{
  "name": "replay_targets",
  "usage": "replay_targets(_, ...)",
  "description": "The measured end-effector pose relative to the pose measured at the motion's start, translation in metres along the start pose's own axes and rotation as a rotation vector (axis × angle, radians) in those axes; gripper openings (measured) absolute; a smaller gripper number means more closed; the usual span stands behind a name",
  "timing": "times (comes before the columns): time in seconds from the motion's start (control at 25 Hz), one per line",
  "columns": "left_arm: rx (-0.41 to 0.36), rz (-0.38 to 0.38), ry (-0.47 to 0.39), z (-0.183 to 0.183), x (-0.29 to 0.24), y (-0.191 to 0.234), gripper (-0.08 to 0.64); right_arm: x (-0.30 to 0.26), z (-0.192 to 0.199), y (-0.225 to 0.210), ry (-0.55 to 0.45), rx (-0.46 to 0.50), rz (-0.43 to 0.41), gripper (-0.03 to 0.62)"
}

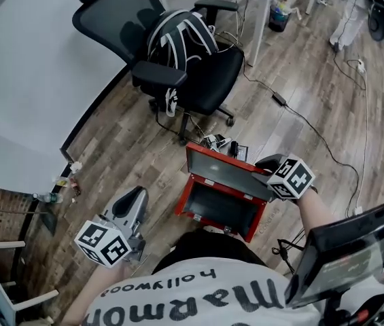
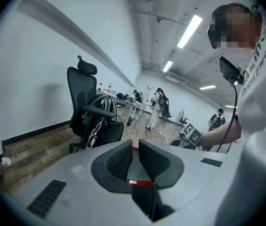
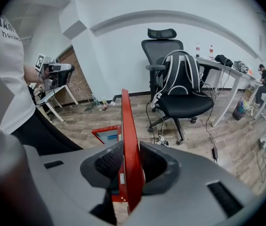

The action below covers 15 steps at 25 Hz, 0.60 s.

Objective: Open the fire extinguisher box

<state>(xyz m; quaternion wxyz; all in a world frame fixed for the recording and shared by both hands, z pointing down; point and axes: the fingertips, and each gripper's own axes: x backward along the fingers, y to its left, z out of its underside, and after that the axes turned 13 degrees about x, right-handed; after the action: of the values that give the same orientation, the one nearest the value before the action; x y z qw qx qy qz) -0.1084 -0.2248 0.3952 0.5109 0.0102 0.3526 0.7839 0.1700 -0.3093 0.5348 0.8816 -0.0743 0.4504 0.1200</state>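
The red fire extinguisher box lies on the wooden floor in front of me, its inside showing. Its red lid stands raised along the far side. My right gripper is shut on the lid's right edge. In the right gripper view the lid stands edge-on between the pads of that gripper, with the box body below to the left. My left gripper hovers left of the box, apart from it. Its jaws are shut with nothing between them.
A black office chair carrying a black-and-white backpack stands behind the box. Small clutter lies just past the lid. A cable runs across the floor at right. Bottles sit by the left wall. A dark screen is at lower right.
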Motion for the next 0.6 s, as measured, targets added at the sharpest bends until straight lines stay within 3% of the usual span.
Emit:
replay_targets(0.16, 0.081, -0.012, -0.015, 0.002, -0.003, 0.008, 0.043, -0.003, 0.001, -0.009, -0.003, 0.024, 0.029, 0.106)
replay_targets(0.6, 0.139, -0.071, -0.068, -0.018, -0.006, 0.038, 0.043, -0.011, 0.008, -0.029, 0.009, 0.056, 0.071, 0.104)
